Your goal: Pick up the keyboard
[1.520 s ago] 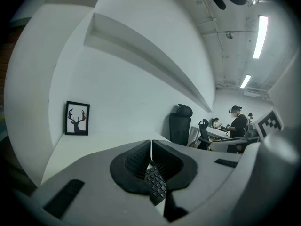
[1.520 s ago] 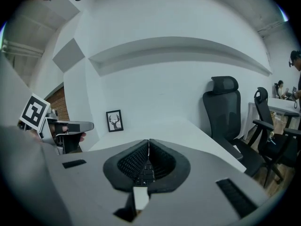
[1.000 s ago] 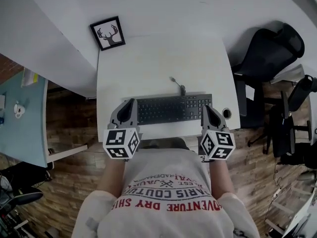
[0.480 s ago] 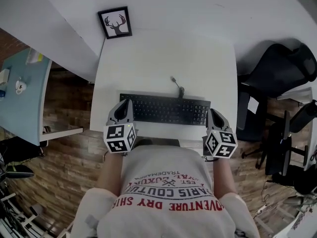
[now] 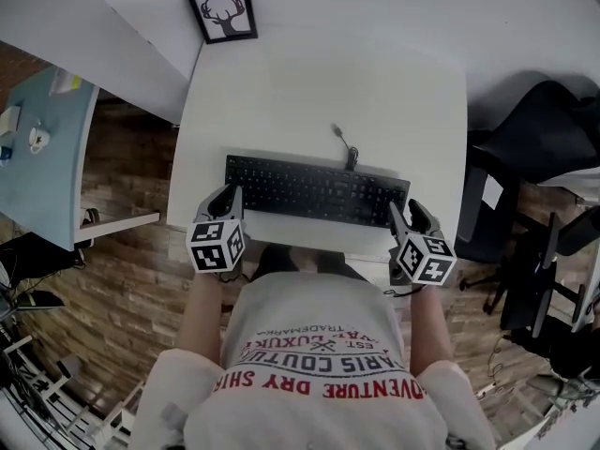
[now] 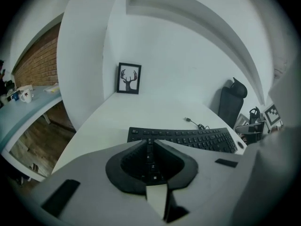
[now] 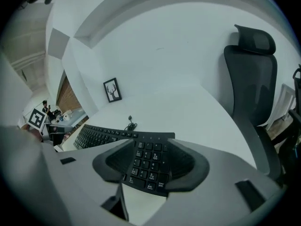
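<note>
A black keyboard (image 5: 314, 190) lies across the near part of the white desk (image 5: 281, 92), with its cable (image 5: 345, 146) running off its far edge. My left gripper (image 5: 228, 195) is at the keyboard's left end and is shut, with only a thin slit between its jaws. In the left gripper view (image 6: 149, 142) the keyboard (image 6: 188, 138) stretches to the right beyond the tips. My right gripper (image 5: 403, 212) is at the right end, and its jaws have just been opening. In the right gripper view (image 7: 151, 140) the number pad shows between the spread jaws, and the pads do not press on the keyboard (image 7: 101, 134).
A framed deer picture (image 5: 223, 11) leans against the wall at the desk's far left corner. A black office chair (image 5: 553, 129) stands to the right. A light-blue table (image 5: 47, 176) with a mug is at the left. The floor is wooden.
Both grippers have come down to the keyboard's two ends. The right jaws have spread apart over the number pad, while the left jaws stay together.
</note>
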